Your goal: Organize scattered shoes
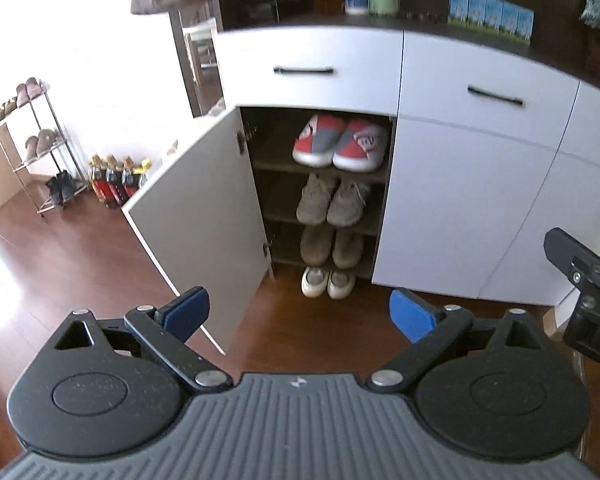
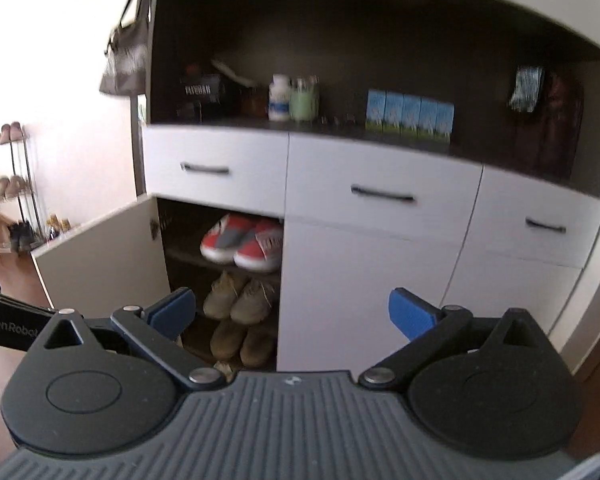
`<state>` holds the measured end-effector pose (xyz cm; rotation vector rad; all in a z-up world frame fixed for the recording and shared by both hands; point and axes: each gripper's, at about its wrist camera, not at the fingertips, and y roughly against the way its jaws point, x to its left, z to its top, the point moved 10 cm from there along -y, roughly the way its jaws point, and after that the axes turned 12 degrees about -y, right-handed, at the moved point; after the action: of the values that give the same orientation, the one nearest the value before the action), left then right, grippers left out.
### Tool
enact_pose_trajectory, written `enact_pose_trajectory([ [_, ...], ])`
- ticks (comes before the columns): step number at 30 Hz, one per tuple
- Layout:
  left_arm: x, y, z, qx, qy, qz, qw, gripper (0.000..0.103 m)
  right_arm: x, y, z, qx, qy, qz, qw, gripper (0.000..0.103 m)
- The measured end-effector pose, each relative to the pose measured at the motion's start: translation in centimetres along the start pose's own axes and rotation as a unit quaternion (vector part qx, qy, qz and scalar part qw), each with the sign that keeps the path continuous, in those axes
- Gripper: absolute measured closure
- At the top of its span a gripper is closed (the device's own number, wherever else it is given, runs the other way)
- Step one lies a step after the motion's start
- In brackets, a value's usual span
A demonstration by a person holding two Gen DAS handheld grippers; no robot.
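Black hand-held gripper (image 1: 299, 312); blue pads (image 1: 412, 314)

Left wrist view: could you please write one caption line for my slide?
Open left gripper, holding nothing, faces the open cabinet with four pairs of shoes: red slippers on top, white shoes at the bottom.

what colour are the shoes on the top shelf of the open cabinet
Red and grey with white soles; clearest in the left wrist view.

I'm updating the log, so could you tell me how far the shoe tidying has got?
Done: red slippers, grey sneakers and brown boots sit paired on cabinet shelves. In hand: nothing; left gripper and right gripper are open. Left: white shoes on the floor, door open.
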<state>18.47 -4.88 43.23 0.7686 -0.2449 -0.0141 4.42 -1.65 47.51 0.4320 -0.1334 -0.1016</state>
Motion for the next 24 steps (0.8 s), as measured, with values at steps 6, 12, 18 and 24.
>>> enact_pose_trajectory([
  [6,4.4,1.5,-0.1,0.0,0.018,0.016,0.9997,0.005,1.9,-1.0,0.3,0.037,-0.058,0.001,0.998,0.001],
  [12,7.6,1.2,-1.0,0.0,0.018,0.017,0.9997,0.005,3.2,-2.7,-1.1,0.071,-0.116,-0.009,0.991,0.001],
  [18,7.9,-0.6,-2.1,0.013,-0.002,-0.001,0.9999,0.005,4.2,-3.4,-3.9,0.096,-0.136,-0.03,0.986,0.001],
  [24,7.0,-1.8,-2.4,0.028,-0.021,-0.029,0.999,0.005,4.5,-3.5,-5.5,0.116,-0.137,-0.05,0.982,0.001],
])
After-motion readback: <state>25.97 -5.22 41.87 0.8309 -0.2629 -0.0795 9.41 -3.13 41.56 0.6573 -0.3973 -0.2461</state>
